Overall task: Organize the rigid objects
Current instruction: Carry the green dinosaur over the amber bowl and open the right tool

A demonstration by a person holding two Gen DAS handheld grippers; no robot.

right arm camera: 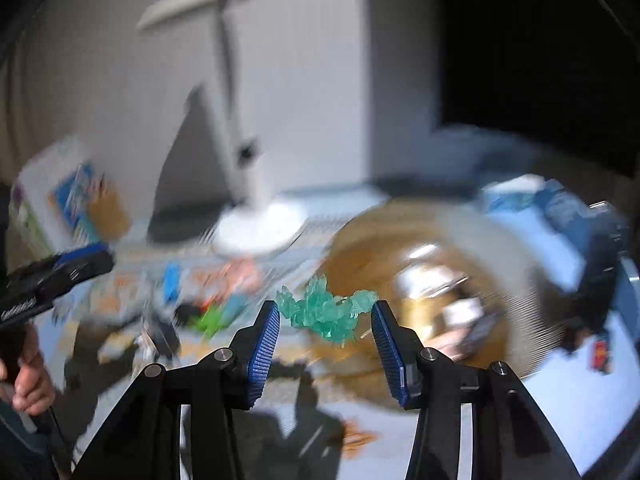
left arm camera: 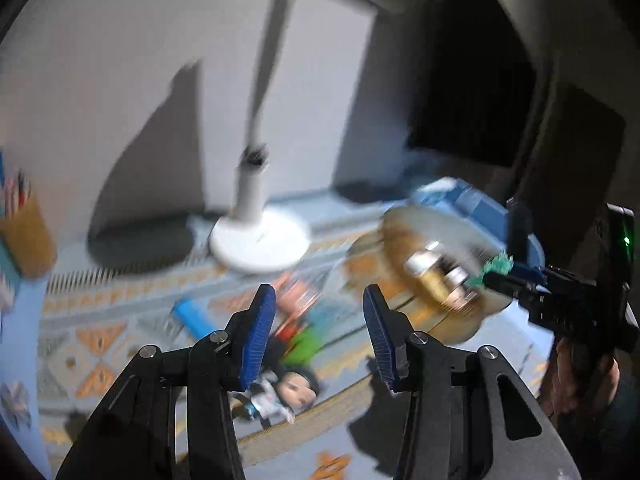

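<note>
A: Where was the teal crystal piece (right arm camera: 326, 314) relative to the right gripper (right arm camera: 325, 342)?

B: It sat between the blue pads (right arm camera: 264, 354), near their tips, spanning the gap from one to the other. Blur prevented confirming pad contact. The jaws stood partly apart.

A: And from the left wrist view?

B: The crystal piece (left arm camera: 496, 266) appeared at the tip of the right gripper (left arm camera: 494, 278), in front of the round woven basket (left arm camera: 400, 232). The left gripper (left arm camera: 320, 336) stood partly apart with nothing between its pads. A toy figure (left arm camera: 286, 394) lay on the patterned cloth (left arm camera: 100, 340) beneath.
</note>
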